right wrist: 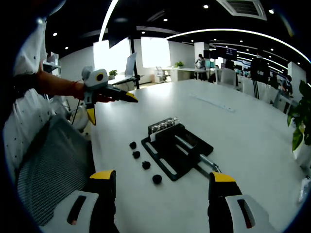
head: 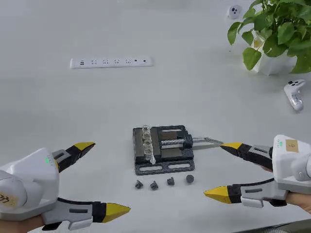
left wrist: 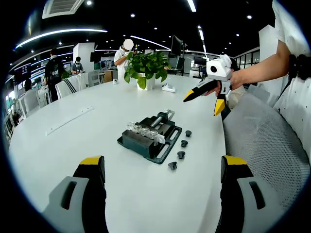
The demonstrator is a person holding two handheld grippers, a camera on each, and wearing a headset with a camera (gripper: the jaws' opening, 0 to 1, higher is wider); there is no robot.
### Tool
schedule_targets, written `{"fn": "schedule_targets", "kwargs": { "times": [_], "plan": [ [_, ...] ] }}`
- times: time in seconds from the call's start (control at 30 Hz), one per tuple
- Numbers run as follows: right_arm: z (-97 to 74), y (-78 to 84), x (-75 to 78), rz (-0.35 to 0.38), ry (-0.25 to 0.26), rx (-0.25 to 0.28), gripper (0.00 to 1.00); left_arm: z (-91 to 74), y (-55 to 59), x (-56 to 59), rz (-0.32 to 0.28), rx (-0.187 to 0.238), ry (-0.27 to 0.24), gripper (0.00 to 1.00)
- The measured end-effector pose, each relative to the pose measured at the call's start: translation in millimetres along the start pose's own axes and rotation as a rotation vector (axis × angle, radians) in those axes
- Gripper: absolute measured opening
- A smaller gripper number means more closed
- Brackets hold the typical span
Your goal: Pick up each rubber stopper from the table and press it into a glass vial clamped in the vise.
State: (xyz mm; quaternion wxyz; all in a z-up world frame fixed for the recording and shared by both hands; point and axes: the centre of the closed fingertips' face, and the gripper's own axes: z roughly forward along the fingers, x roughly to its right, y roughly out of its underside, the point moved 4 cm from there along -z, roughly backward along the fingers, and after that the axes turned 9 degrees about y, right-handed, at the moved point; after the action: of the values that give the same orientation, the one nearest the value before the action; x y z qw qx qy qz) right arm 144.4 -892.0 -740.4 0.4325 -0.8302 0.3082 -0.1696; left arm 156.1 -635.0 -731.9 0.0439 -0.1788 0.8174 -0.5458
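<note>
Rubber stoppers (head: 154, 185): four; glass vials (head: 146, 137): four.

Left gripper (head: 102, 177) and right gripper (head: 222, 170) showed white bodies, black jaws, yellow tips; the vise (head: 163, 145) was black, four stoppers (head: 154, 185) dark grey, tabletop (head: 73, 107) plain white.

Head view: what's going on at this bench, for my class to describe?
A person holds the left gripper and right gripper, jaws open, above the table on either side of the vise. Vials sit clamped in it; four stoppers lie loose in front, none picked up yet.
</note>
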Motion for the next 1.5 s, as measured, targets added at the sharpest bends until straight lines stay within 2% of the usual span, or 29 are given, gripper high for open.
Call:
{"fn": "schedule_targets", "kwargs": {
  "times": [0.3, 0.53, 0.9, 1.23, 1.5],
  "plan": [
    [3.0, 0.3, 4.0, -0.024, -0.010, -0.032, 0.75, -0.1, 2.1, 0.0, -0.002, 0.001, -0.001, 0.99],
    [6.1, -8.3, 2.3, -0.060, -0.027, -0.052, 0.73, 0.8, 4.4, 0.1, -0.002, 0.001, -0.001, 0.99],
    [16.0, -16.4, -1.0, -0.151, -0.087, -0.121, 0.67, 1.3, 4.8, 0.0, 0.001, 0.012, -0.005, 0.99],
    [27.9, -18.6, -4.6, -0.262, -0.144, -0.266, 0.50, 1.0, 6.7, -1.6, 0.000, 0.018, -0.011, 0.99],
    [37.5, -17.3, -10.4, -0.362, -0.189, -0.331, 0.38, 1.1, 7.5, -2.9, -0.003, 0.024, -0.012, 0.99]
  ]
}}
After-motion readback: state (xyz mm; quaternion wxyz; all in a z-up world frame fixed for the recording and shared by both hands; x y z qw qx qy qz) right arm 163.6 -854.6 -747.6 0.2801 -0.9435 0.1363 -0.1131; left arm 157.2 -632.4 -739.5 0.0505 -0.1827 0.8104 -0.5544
